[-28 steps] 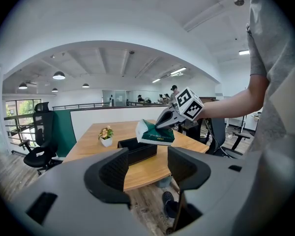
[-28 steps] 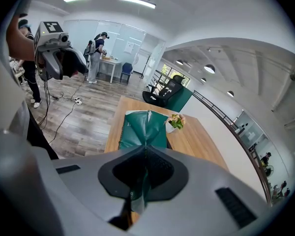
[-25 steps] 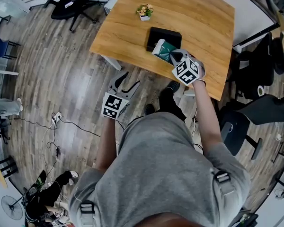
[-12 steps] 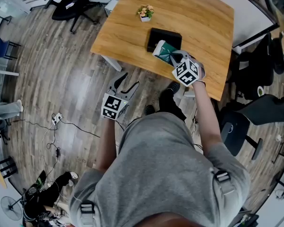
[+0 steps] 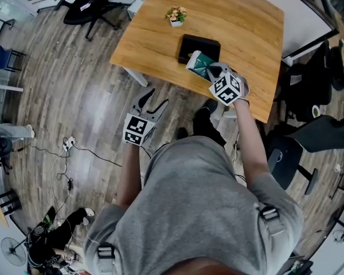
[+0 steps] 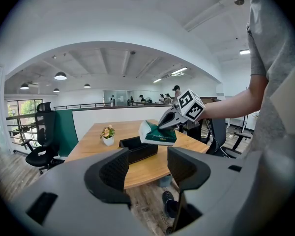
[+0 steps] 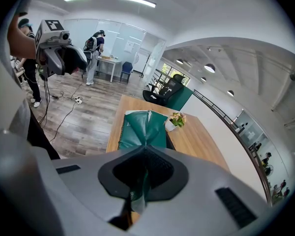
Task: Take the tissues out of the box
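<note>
A green and white tissue pack [image 5: 198, 63] hangs just above the near end of the open black box [image 5: 199, 43] on the wooden table [image 5: 246, 27]. My right gripper [image 5: 210, 69] is shut on the pack's green wrapper, which is pinched between the jaws in the right gripper view [image 7: 145, 173]; the pack [image 7: 144, 128] hangs ahead of them. My left gripper [image 5: 148, 98] stands open and empty over the floor, left of the table's near edge. From the left gripper view, its open jaws [image 6: 146, 168] frame the box [image 6: 137, 149], with the pack [image 6: 157, 133] tilted above it.
A small potted plant [image 5: 175, 14] stands behind the box. Office chairs [image 5: 92, 2] sit at the far left and at the right [image 5: 309, 85]. Cables [image 5: 74, 148] lie on the wood floor at the left. People stand in the far background.
</note>
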{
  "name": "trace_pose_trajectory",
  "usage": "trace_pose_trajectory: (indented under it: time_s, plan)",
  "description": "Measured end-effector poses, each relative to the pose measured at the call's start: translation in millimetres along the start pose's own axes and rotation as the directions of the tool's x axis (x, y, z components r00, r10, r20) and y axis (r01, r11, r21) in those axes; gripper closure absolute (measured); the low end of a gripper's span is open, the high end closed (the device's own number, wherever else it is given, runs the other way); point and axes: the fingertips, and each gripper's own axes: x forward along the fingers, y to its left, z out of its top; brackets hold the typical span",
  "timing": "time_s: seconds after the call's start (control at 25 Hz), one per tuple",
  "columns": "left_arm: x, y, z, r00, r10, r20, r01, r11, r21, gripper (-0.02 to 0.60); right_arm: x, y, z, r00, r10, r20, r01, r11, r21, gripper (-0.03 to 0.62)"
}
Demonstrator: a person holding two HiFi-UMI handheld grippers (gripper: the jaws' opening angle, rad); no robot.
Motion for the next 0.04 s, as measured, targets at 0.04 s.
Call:
trace_pose_trajectory:
  time_s: [0.04]
  plan:
    - [0.1,-0.2,0.9,1.000,0.000,0.001,0.000,1.000,0.000,0.319,-0.1,-0.5,-0.6,1.000,0.000,-0.001,0.000,1.000,0.000,0.586]
